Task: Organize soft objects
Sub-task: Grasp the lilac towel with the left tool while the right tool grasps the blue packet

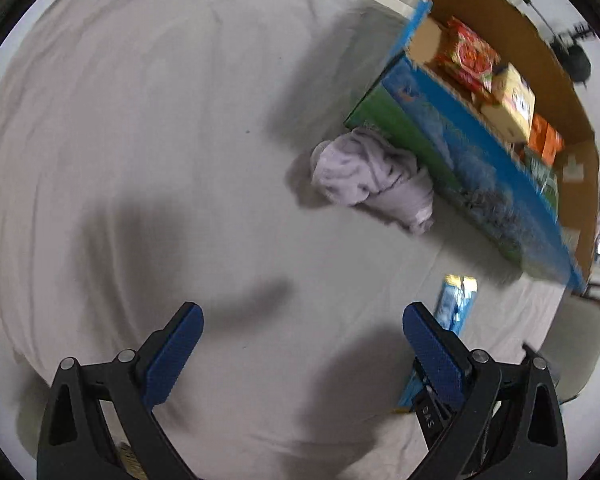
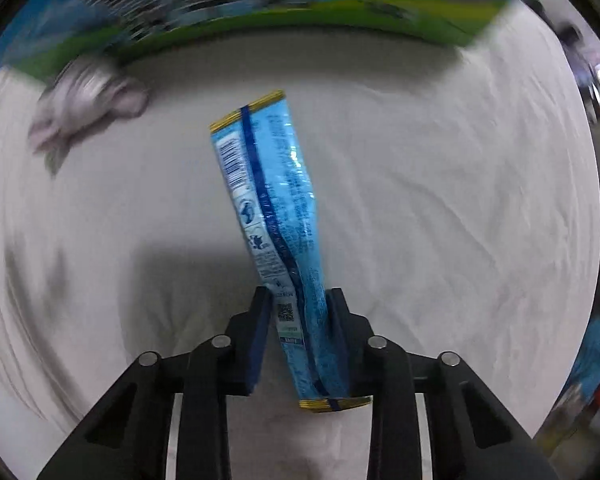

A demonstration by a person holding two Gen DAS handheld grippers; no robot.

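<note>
My right gripper (image 2: 298, 320) has its fingers (image 2: 260, 336) clamped on the lower end of the blue foil snack packet (image 2: 272, 200): light, crinkly, slippery, best pinched across the flat. The lilac cloth (image 1: 372, 176) lies against the printed carton (image 1: 480, 184). My left gripper (image 1: 302, 344) hovers, fingers apart, empty.

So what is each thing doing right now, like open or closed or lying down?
Left gripper: open, nothing between its fingers.
Right gripper: closed on the blue packet.
Blue packet: pinched near one end.
Cardboard box: open on top, packets inside.
Purple cloth: crumpled, lying on the white sheet against the box.
</note>
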